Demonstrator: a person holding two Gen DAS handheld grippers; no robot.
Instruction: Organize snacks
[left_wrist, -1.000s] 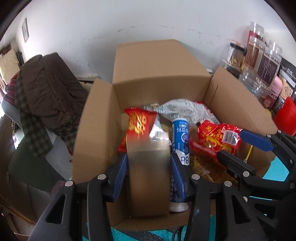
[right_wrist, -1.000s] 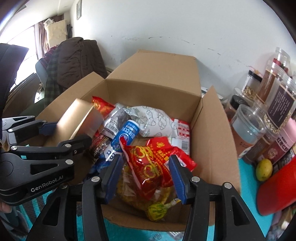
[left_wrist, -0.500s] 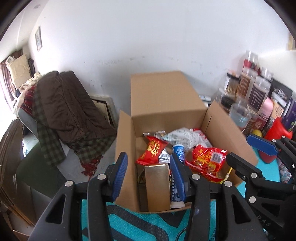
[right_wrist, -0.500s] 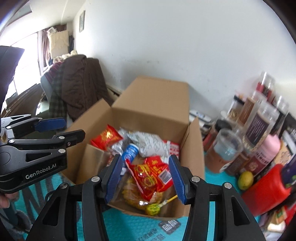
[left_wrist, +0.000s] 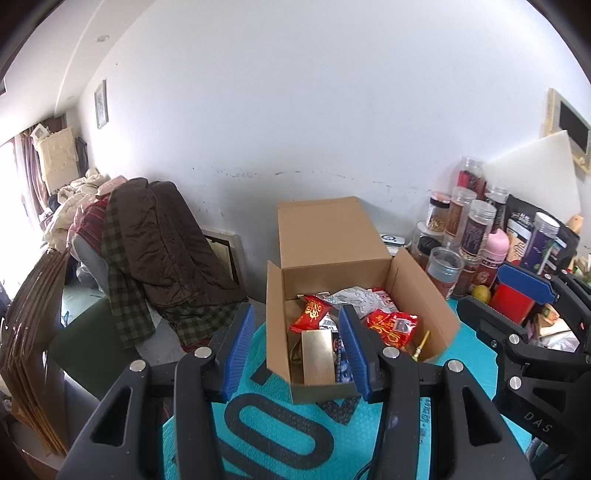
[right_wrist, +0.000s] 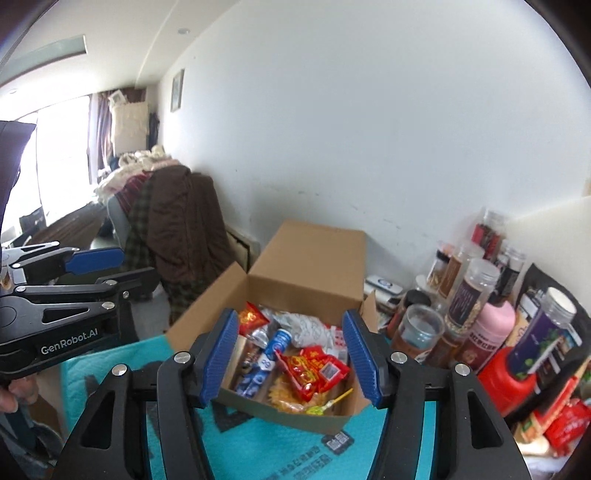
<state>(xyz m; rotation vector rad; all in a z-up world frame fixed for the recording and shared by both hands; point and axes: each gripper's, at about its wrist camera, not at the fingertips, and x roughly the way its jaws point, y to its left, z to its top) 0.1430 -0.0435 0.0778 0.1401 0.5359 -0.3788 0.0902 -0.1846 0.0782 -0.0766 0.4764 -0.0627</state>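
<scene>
White wall (left_wrist: 295, 110) fills the far side of the room, with a chair heaped in brown and plaid clothing (left_wrist: 159, 251) at the far left. Nearer lies a teal mat (left_wrist: 258, 417) carrying an open cardboard box (left_wrist: 332, 236), its tall far flap standing upright and the side flaps splayed out.

Right of the box crowds a cluster of jars and bottles (right_wrist: 469, 295) — a pink bottle (right_wrist: 491, 328) and a red container (right_wrist: 506, 373) among them — standing close against the right flap.

Inside the box sit the snacks: a gold packet (left_wrist: 317, 356) upright at the near left, a red bag (left_wrist: 391, 326) to the right, a smaller red pouch (left_wrist: 312, 314) behind, a blue tube (right_wrist: 275, 343) and a white patterned bag (right_wrist: 306, 326) farther in.

Left gripper (left_wrist: 297, 349) hangs above the near edge of the box, partly parted, nothing between its blue pads. Right gripper (right_wrist: 291, 358) also holds nothing — its jaws are opening, with the box contents only seen behind them.
</scene>
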